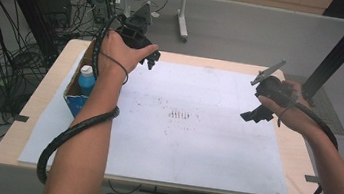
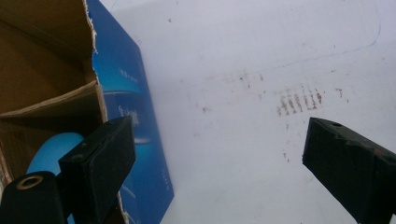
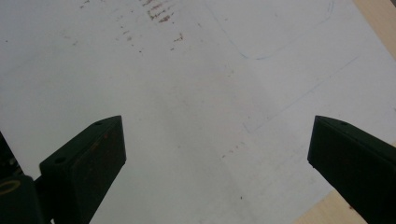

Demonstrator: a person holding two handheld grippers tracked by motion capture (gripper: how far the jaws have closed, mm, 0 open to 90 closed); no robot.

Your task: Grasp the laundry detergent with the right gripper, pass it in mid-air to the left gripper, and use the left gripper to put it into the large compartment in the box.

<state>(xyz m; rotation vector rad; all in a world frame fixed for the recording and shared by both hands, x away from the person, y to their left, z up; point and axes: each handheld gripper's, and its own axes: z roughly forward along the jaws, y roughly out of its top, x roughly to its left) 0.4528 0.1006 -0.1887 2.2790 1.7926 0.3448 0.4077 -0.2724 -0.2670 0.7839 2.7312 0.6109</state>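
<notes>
worktop (image 1: 298, 159): light wood top, bare strips showing along the left and right edges
white sheet (image 1: 194, 145): covers most of the worktop; brown smudge marks (image 1: 180, 114) near its middle, faint blue pen lines in both gripper views
carton (image 1: 75, 95): open cardboard box with blue printed sides, at the left edge of the worktop toward the far left corner, standing on the sheet's left margin; cardboard divider inside, seen in the left gripper view
bottle (image 1: 86, 78): blue, blue cap up, upright inside the carton; the left gripper view shows its rounded top (image 2: 51, 154) in the near compartment
left claw (image 1: 151, 59): above the sheet's far edge, just right of the carton, nothing touching it; jaws spread wide, nothing between them, bare sheet in the gap (image 2: 219, 154)
right claw (image 1: 254, 114): near the right edge of the worktop, held above the sheet, well apart from the carton; jaws spread wide, nothing held (image 3: 217, 154)
</notes>
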